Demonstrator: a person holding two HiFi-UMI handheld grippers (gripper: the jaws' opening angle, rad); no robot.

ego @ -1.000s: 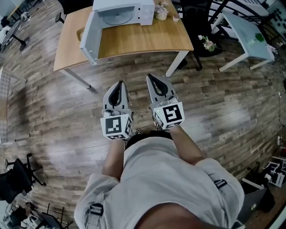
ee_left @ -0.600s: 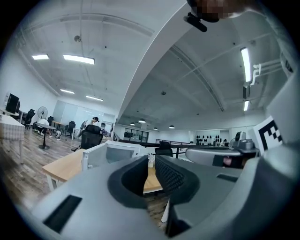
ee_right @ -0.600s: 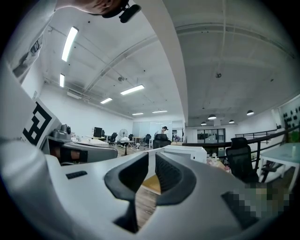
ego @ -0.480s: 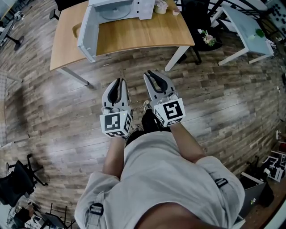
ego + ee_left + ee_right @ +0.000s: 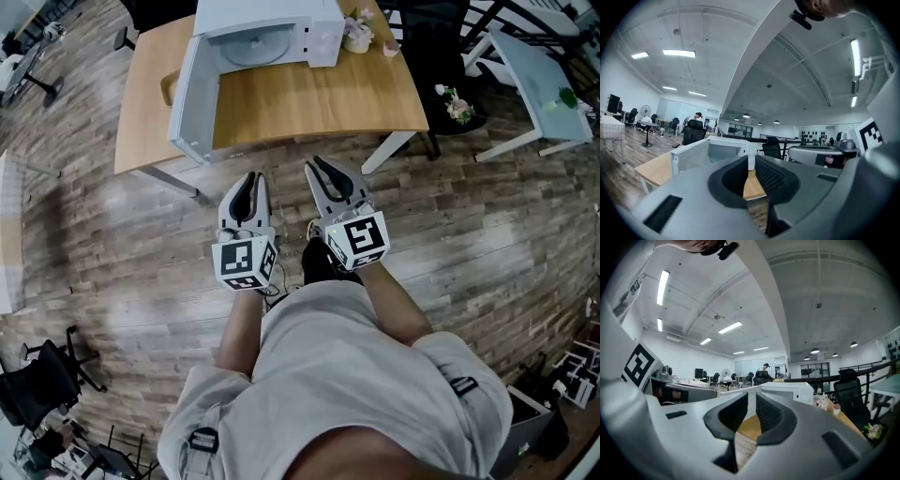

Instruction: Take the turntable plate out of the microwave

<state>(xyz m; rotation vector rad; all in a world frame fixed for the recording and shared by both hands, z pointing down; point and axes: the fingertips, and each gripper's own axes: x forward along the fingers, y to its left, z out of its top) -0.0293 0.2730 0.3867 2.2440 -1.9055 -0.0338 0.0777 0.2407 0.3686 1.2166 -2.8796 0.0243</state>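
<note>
Open wooden floor [image 5: 122, 234] from 9 through 3 o'clock, with nothing standing before the near edge of the tabletop [image 5: 319, 98]. Bare tabletop at 12 to 1 o'clock, clear right up to the mouth of the microwave [image 5: 323, 28]. At 11 o'clock the door [image 5: 192, 98], swung wide and walling off the left of that approach. Just right of the microwave, a small flower pot [image 5: 356, 33] crowding that side. Farther out at 2 o'clock, a dark chair [image 5: 436, 56]. Inside the cavity, only the turntable plate [image 5: 253, 49].

Wood-plank floor [image 5: 487, 234], wooden table [image 5: 309, 98], pale side table [image 5: 530, 80], ceiling strip lights [image 5: 678, 53]
</note>
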